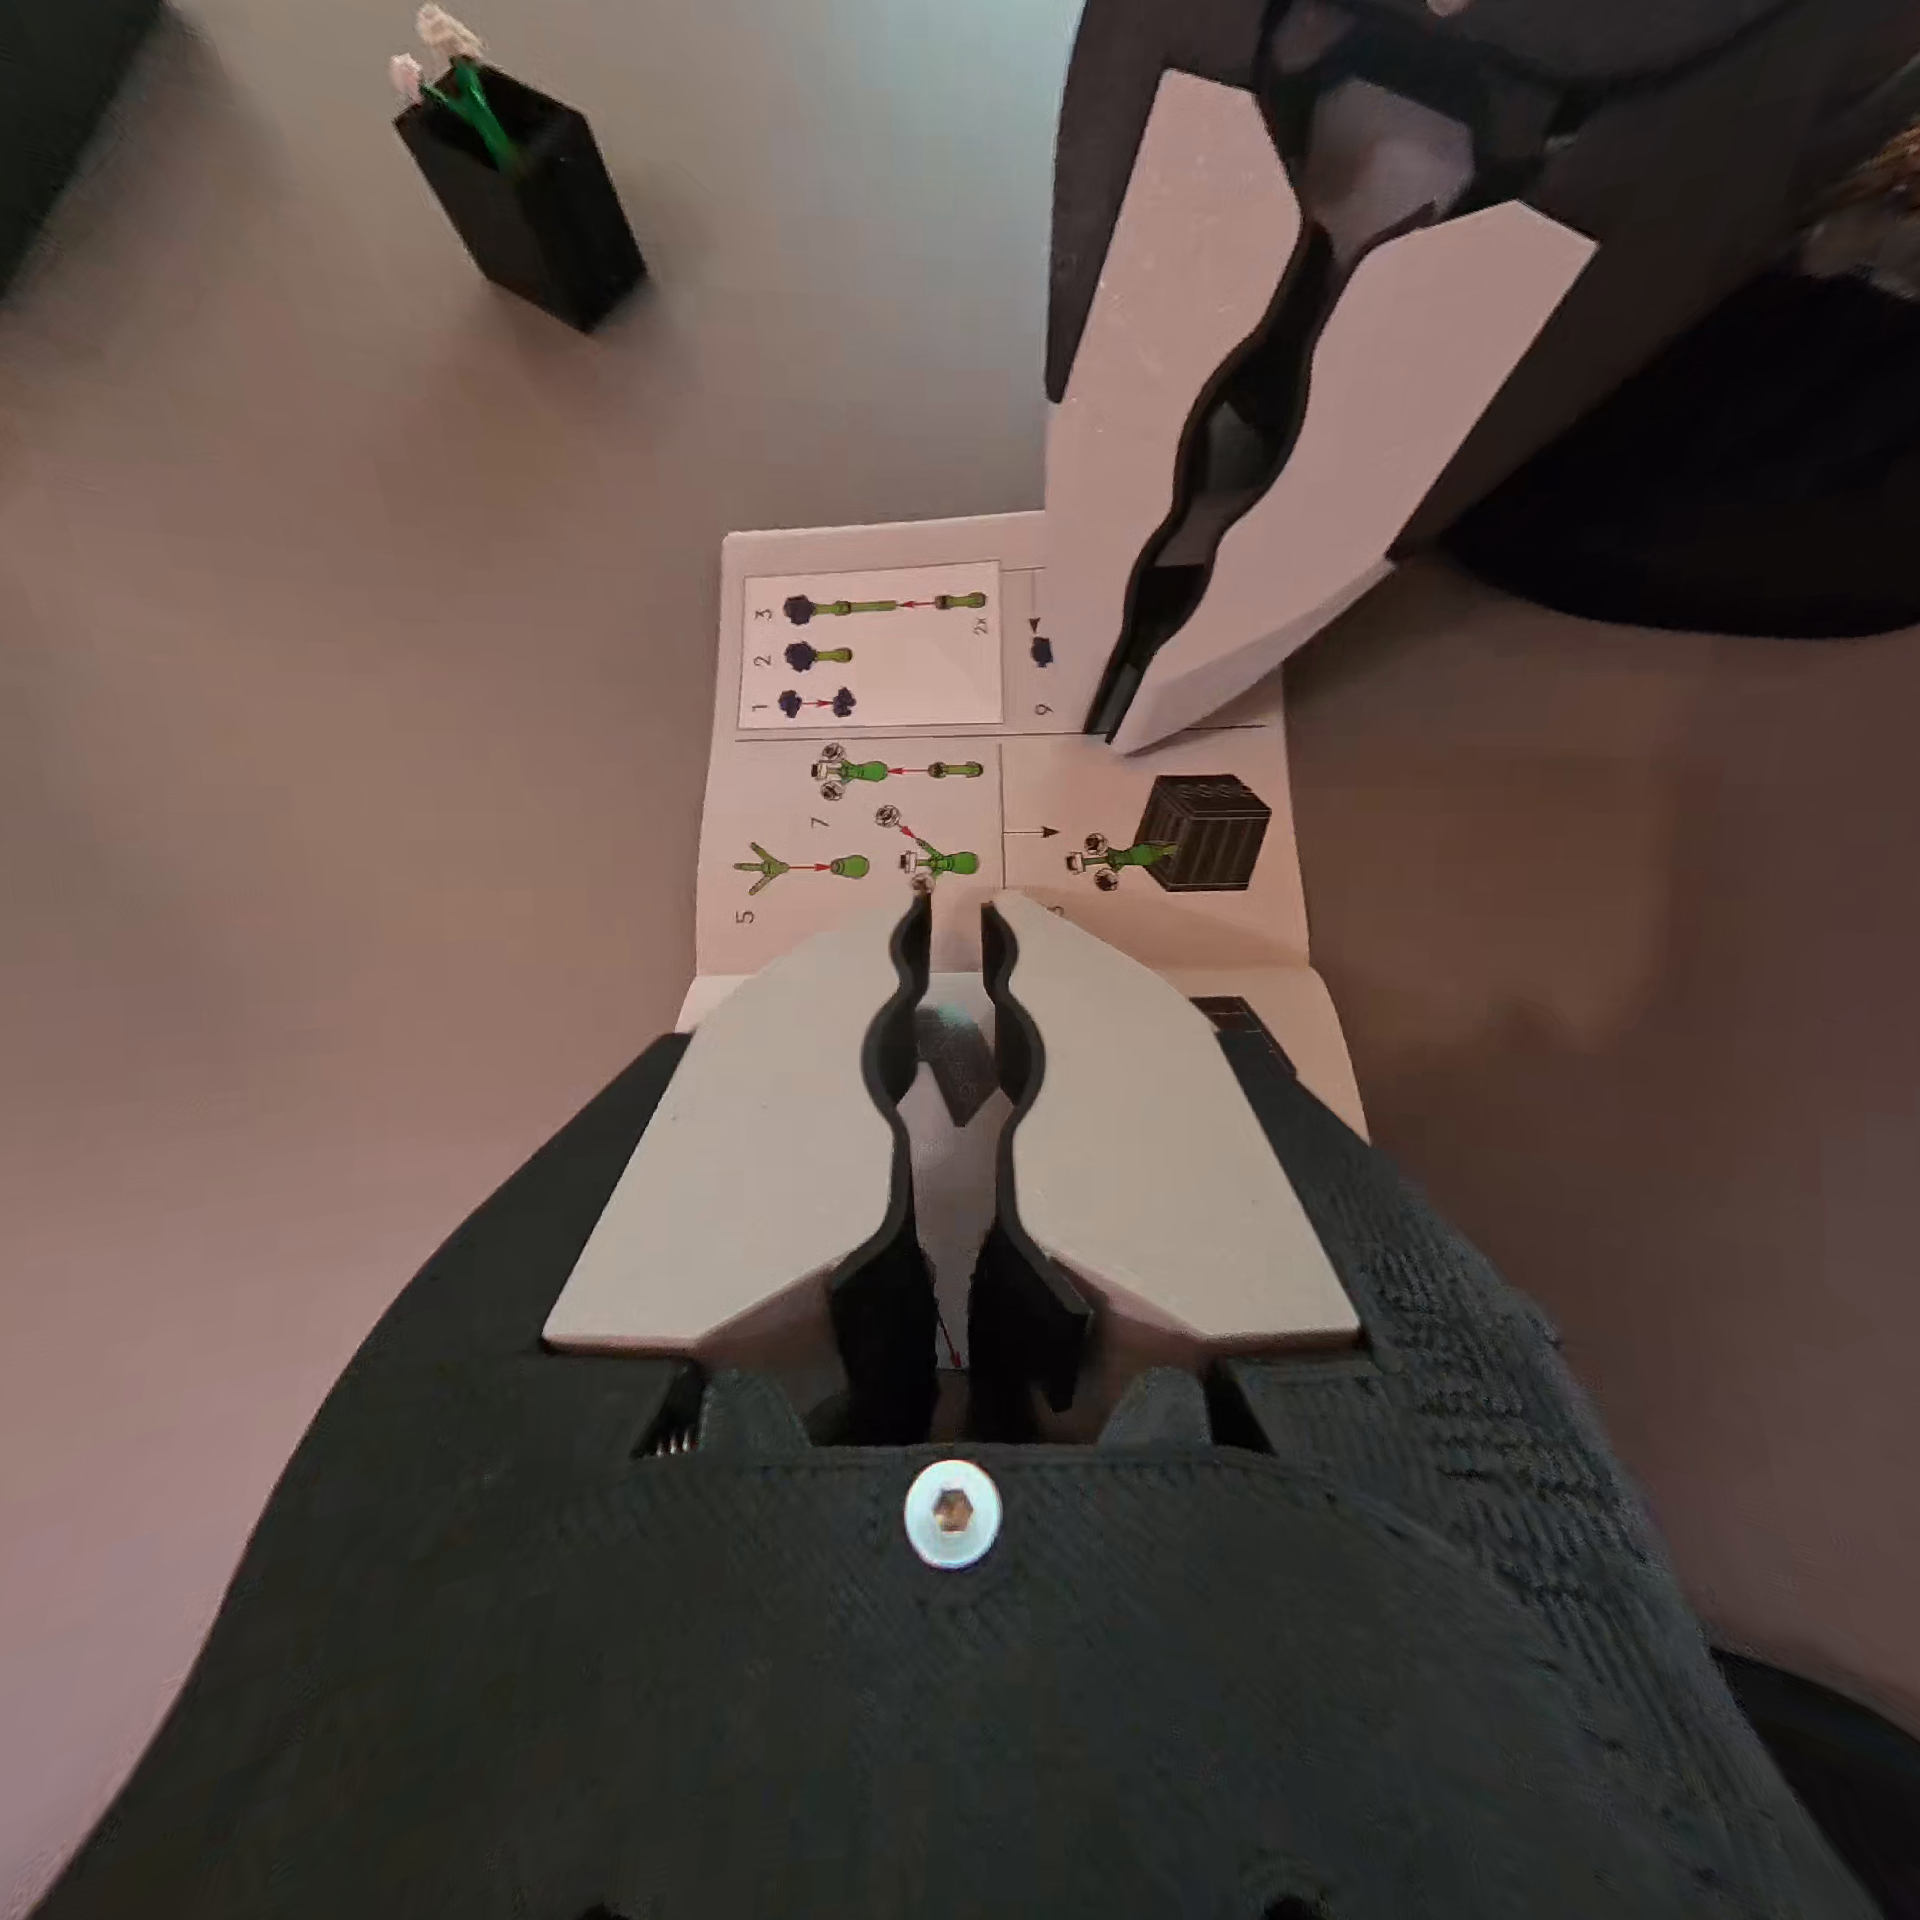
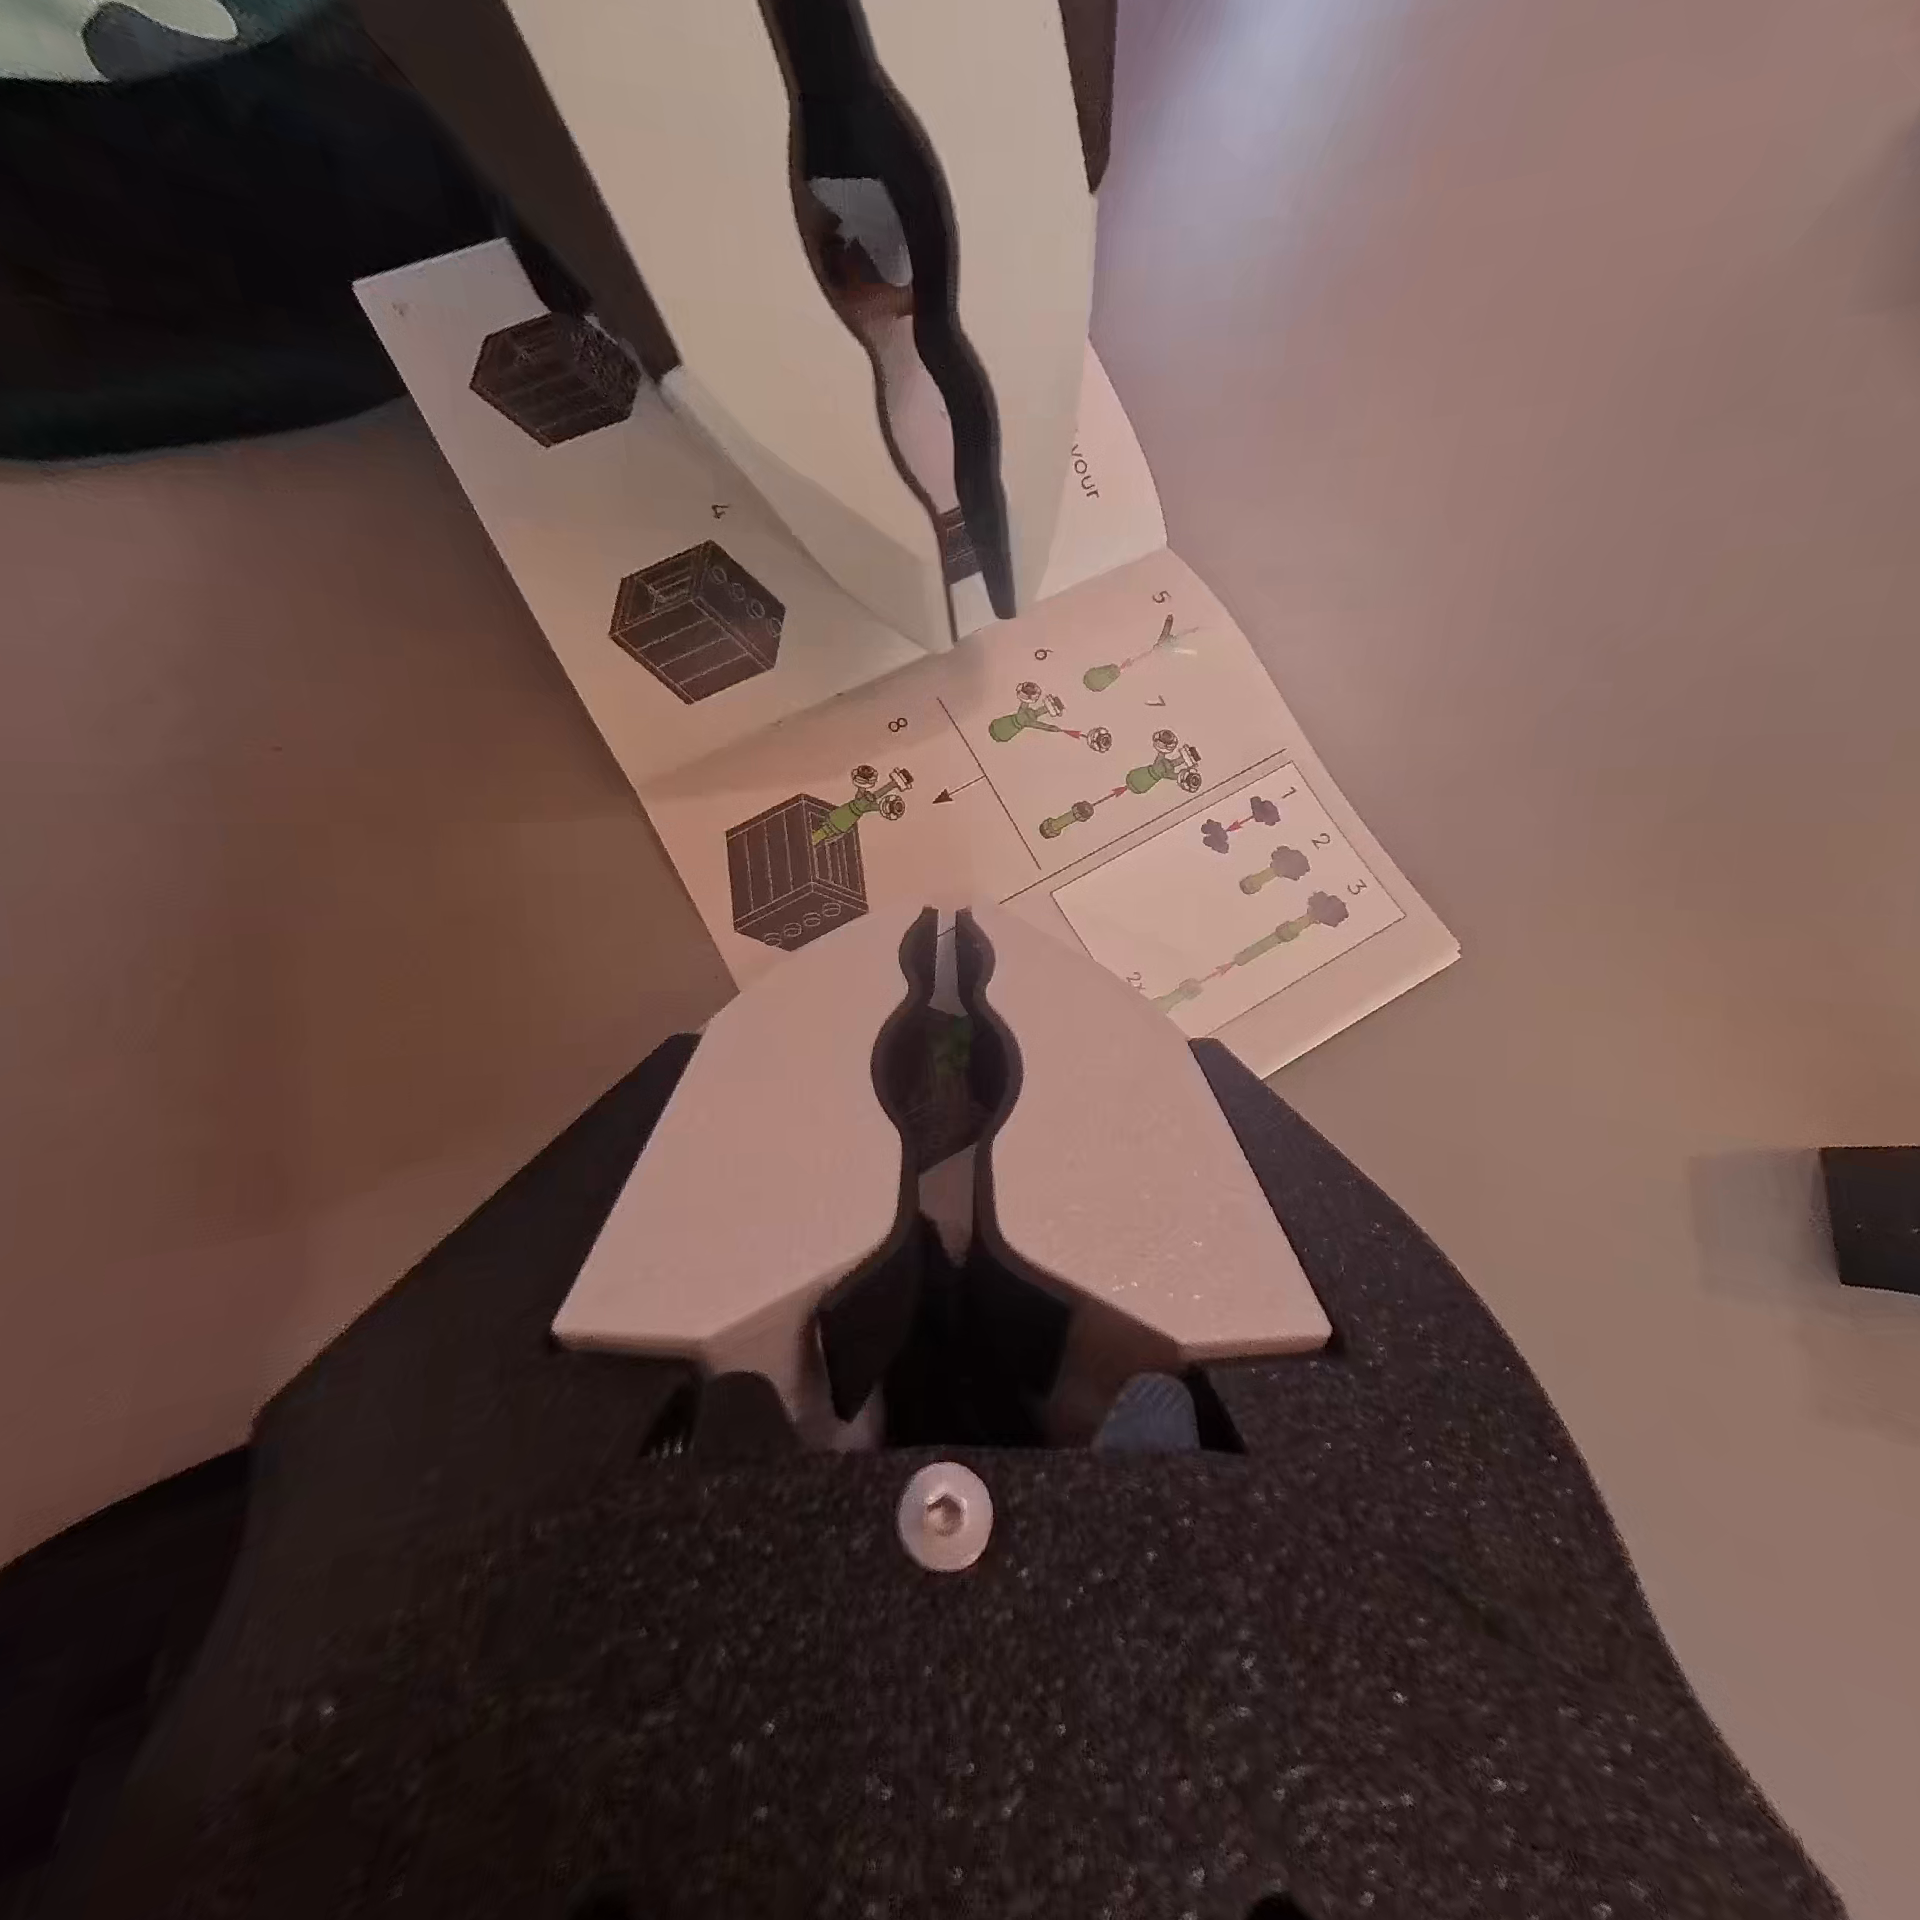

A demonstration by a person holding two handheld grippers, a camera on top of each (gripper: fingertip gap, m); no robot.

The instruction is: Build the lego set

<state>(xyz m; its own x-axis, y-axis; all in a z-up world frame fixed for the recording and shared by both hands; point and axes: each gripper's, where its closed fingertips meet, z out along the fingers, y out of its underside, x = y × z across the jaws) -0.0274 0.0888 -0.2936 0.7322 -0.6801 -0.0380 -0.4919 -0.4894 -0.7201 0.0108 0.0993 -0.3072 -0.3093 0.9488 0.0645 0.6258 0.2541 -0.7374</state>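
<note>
Nearest the lens in the left wrist view, the left hand-held gripper (image 1: 956, 904) hangs low over an instruction booklet (image 1: 862, 665) that lies open on the bench (image 1: 312, 727). Its jaws stand a narrow gap apart with nothing between them. The right hand-held gripper (image 1: 1103, 727) comes down from the upper right, its tips on or just above the far page, jaws almost together; whether they pinch the paper I cannot tell.

In the right wrist view, the right hand-held gripper (image 2: 948, 914) shows only a thin slit at its tips, above the booklet (image 2: 1195, 831), and the left hand-held gripper (image 2: 977, 623) points down at the fold.

Well apart from the booklet, at the far left, stands a black box (image 1: 530, 197), open at the top, with green stems and pale flowers (image 1: 442, 31) sticking out.
</note>
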